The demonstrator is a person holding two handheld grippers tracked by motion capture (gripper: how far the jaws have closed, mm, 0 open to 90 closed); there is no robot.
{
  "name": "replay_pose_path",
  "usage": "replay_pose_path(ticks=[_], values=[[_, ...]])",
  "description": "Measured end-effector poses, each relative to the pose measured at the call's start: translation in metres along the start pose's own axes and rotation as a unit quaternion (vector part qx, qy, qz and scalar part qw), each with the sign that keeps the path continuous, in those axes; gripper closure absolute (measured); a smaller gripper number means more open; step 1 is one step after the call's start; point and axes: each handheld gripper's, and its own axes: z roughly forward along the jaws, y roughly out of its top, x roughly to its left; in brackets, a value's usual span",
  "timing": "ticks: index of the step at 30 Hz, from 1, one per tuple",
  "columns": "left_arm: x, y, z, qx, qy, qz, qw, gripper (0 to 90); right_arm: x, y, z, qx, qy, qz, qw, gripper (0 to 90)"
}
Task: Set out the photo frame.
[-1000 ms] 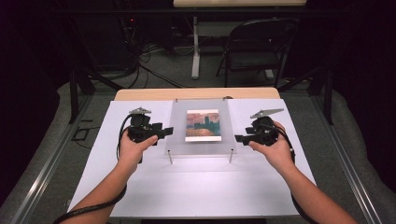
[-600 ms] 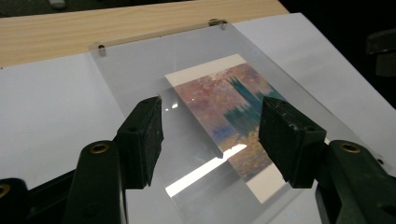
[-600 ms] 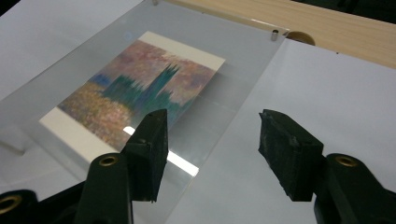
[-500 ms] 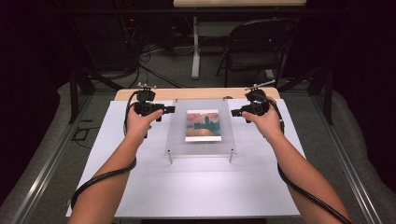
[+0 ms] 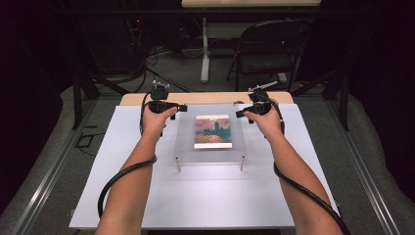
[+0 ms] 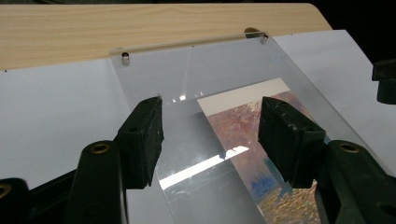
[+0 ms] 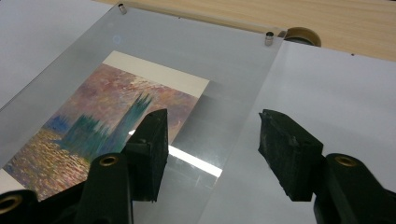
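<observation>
Two grippers: I am holding the left gripper and the right gripper at the far corners of the frame, jaws pointing inward toward each other.
Left gripper state: I am seeing its jaws spread wide in the left gripper view, released, gripping nothing, hovering over the frame's left strip.
Right gripper state: its jaws are standing apart too, released, straddling the frame's right edge with nothing between the pads.
Holder: the clear acrylic frame is lying flat in the middle of the white mat, raised on small metal standoff pins at its corners.
Contents: the frame is sandwiching a painted print; I am reading it as dark towers over water in pink, orange and teal, with a cream border.
Materials: the acrylic is looking smooth and glossy, throwing a bright streak of glare; the pins are short, shiny cylinders; the jaw pads are black, blocky and scuffed.
Table: pale wood grain is showing beyond the mat's far edge.
Odd item: a round brownish piece is peeking out just behind the frame's far corner; I cannot tell what it is.
</observation>
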Motion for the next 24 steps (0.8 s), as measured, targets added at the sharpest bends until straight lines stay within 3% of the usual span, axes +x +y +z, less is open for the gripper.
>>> replay_pose_path(ticks=[4, 13, 18, 24], values=[[0.005, -0.006, 0.011, 0.011, 0.004, -0.010, 0.9999, 38.6, 0.000, -0.001, 0.007, 0.005, 0.005, 0.011, 0.9999, 42.2], [0.016, -0.026, 0.031, 0.038, -0.008, -0.028, 0.9989, 38.4, -0.003, -0.014, 0.026, 0.026, 0.022, 0.032, 0.9989, 42.1], [0.019, -0.035, 0.036, 0.044, -0.013, -0.036, 0.9983, 38.7, -0.007, -0.024, 0.035, 0.041, 0.020, 0.043, 0.9980, 42.1], [0.020, -0.042, 0.042, 0.054, -0.018, -0.037, 0.9977, 38.6, -0.011, -0.029, 0.039, 0.040, 0.033, 0.056, 0.9971, 41.8]])
